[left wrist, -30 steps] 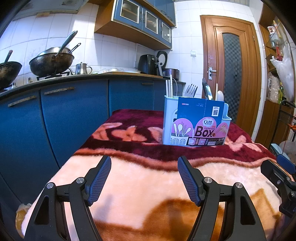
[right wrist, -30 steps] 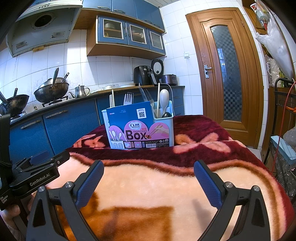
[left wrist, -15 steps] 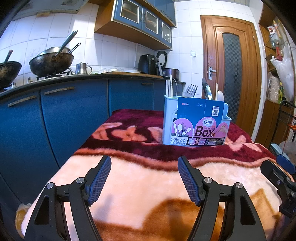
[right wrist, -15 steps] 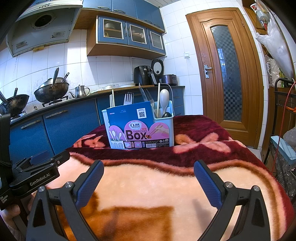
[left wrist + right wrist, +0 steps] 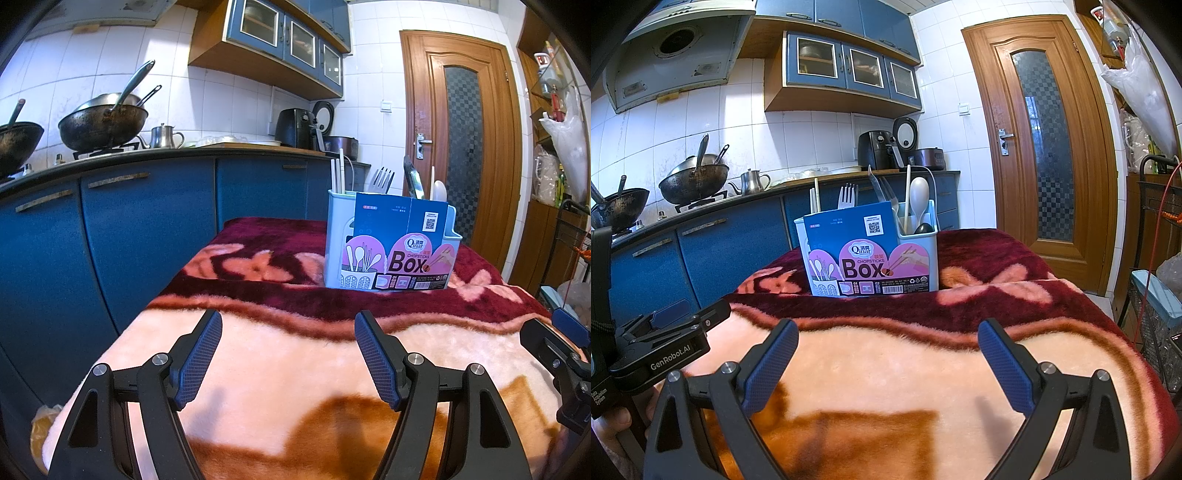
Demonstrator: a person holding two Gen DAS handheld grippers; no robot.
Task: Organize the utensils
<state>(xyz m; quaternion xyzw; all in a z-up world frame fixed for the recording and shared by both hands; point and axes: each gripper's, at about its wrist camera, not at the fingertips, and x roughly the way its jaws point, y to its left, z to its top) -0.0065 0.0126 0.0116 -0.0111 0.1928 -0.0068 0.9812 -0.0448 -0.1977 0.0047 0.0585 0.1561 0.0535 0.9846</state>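
A light blue utensil holder (image 5: 391,251) with a "Chopsticks Box" label stands at the far end of the blanket-covered table; it also shows in the right wrist view (image 5: 871,254). Chopsticks (image 5: 339,171), a fork (image 5: 382,180), a knife (image 5: 413,181) and a white spoon (image 5: 919,197) stand upright in it. My left gripper (image 5: 288,354) is open and empty, low over the near part of the blanket. My right gripper (image 5: 886,363) is open and empty, beside it on the right.
A pink and maroon plush blanket (image 5: 280,369) covers the table. Blue kitchen cabinets (image 5: 110,236) with woks (image 5: 103,122) on the stove run along the left. A wooden door (image 5: 1041,147) is behind. A wire rack (image 5: 1156,306) stands at the right.
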